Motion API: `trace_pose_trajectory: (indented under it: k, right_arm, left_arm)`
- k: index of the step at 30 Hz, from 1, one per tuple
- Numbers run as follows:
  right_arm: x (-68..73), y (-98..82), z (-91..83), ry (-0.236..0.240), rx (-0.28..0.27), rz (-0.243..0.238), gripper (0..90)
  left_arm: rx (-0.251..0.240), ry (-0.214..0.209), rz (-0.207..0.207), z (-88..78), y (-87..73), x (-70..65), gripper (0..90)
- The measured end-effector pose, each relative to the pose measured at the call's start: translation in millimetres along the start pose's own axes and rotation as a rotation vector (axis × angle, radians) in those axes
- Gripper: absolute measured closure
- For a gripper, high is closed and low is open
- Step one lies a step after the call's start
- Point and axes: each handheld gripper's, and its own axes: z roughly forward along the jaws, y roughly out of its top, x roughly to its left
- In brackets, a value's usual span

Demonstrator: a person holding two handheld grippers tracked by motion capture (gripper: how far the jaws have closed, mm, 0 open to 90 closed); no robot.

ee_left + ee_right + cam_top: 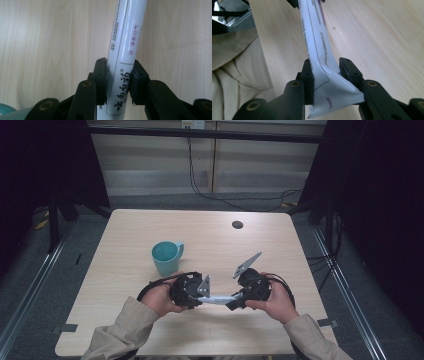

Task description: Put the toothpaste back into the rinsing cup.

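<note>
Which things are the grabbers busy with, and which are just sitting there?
Busy with:
- white tube, held between both grippers above the table
- left gripper, shut on one end
- right gripper, shut on the flat crimped end

Just sitting there:
- teal mug, beside the left gripper
- dark round spot at the table's far side

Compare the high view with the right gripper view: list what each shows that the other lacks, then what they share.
High view alone: the teal mug standing on the table just beyond the left gripper, a dark round spot near the far edge, and cables on the floor behind.

Right gripper view alone: the tube's flat crimped tail pinched between the right gripper pads, and purple print along the tube.

Both: the white tube spanning between the grippers, the wooden table and a beige sleeve.
</note>
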Motion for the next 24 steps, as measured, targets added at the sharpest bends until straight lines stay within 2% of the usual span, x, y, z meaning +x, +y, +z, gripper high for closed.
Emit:
trace_pose_trajectory:
  k: [4, 6, 8, 11, 13, 16, 17, 24]
  right_arm:
    - [0.5, 0.9, -2.4, 0.0, -0.007, -0.003, 67.6]
    - [0.8, 1.6, -3.2, -0.013, -0.003, -0.008, 67.9]
    - [0.2, 1.6, -4.0, -0.016, -0.012, -0.008, 68.1]
    - [-0.6, 1.5, -5.8, -0.01, -0.029, -0.006, 68.4]
    - [1.0, 2.8, -8.5, -0.014, -0.047, -0.004, 68.6]
    - [0.8, 5.2, -12.6, -0.016, -0.068, -0.008, 68.7]
    - [0.4, 5.8, -14.1, -0.015, -0.074, -0.006, 68.7]
    - [2.5, 9.5, -21.7, -0.021, -0.097, -0.017, 68.8]
  left_arm:
    - [0.007, -0.002, -0.02, 1.8, 0.4, -0.3, 67.7]
    - [0.01, 0.023, -0.026, 0.8, 1.1, 1.2, 59.3]
    - [-0.019, 0.018, -0.046, -1.8, 2.3, 2.6, 53.3]
    - [-0.034, 0.016, -0.057, -4.4, 6.3, 2.3, 48.3]
    - [-0.024, 0.021, -0.039, -5.4, 9.7, 2.7, 46.6]
    - [-0.046, 0.025, -0.055, -7.0, 13.9, 2.6, 43.9]
    - [-0.052, 0.023, -0.045, -7.7, 15.3, 2.9, 44.3]
    - [-0.08, 0.033, -0.039, -11.1, 24.7, 3.0, 47.0]
